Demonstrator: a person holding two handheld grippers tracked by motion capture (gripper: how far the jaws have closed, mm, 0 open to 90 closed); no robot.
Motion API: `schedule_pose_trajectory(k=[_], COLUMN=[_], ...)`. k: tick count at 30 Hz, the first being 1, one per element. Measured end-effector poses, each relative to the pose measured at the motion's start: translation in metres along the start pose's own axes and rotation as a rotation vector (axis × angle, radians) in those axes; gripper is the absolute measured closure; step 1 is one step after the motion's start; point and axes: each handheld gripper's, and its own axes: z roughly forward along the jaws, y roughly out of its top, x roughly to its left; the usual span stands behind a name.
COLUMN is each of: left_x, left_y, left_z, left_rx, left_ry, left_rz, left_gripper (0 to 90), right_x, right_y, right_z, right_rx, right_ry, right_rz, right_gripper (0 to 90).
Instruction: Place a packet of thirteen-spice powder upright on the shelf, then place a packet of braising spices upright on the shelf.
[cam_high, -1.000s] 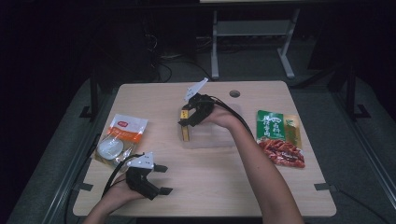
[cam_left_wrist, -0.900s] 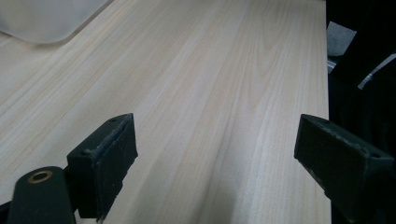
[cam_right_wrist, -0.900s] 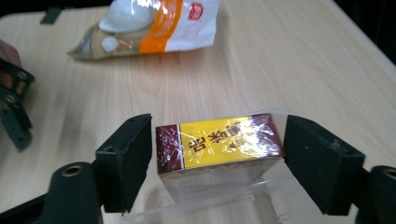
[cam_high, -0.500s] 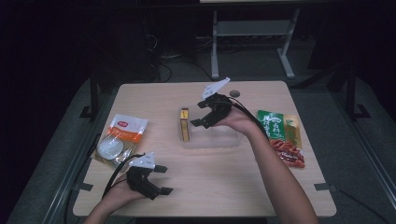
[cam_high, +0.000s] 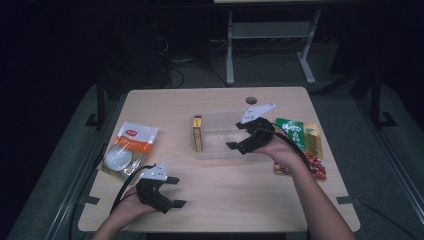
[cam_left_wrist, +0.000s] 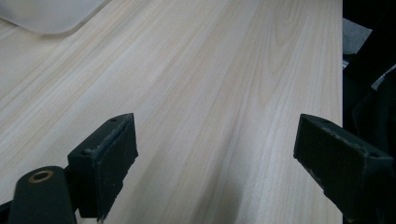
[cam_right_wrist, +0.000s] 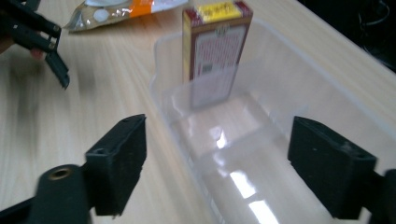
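High view: light wooden desk (cam_high: 220, 200); clear plastic rectangular tray (cam_high: 220, 137) at centre, red-and-yellow upright carton (cam_high: 198, 134) at its left end; right claw (cam_high: 239, 142) over tray's right end, jaws apart, empty; left claw (cam_high: 172, 191) near front-left edge, spread, empty.
Left gripper view: bare desk between jaws.
Right gripper view: carton (cam_right_wrist: 215, 51) straight ahead, across tray's length; right hand nearer.

We hold our left gripper (cam_high: 170, 191) low near the table's front edge, jaws wide apart, while our right gripper (cam_high: 235, 135), jaws equally spread, reaches forward on an extended forearm.
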Motion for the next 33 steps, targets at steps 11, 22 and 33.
schedule_pose_trajectory(k=[11,22,33], left_x=[0.000,0.000,0.001], left_y=[-0.001,-0.001,-0.002], left_z=[-0.003,-0.004,-0.004], left_rx=[0.000,-0.010,-0.001], left_ry=[0.006,0.010,0.007], left_rz=[0.006,0.006,0.005], left_gripper=[13.0,13.2,13.4], right_x=[0.012,-0.014,-0.050], right_y=[-0.046,-0.115,-0.158], right_z=[-0.032,-0.069,-0.085], right_rx=[0.049,0.103,0.196], right_ry=[-0.067,-0.203,-0.310], right_rz=[0.051,0.171,0.274], right_gripper=[30.0,75.4,90.0])
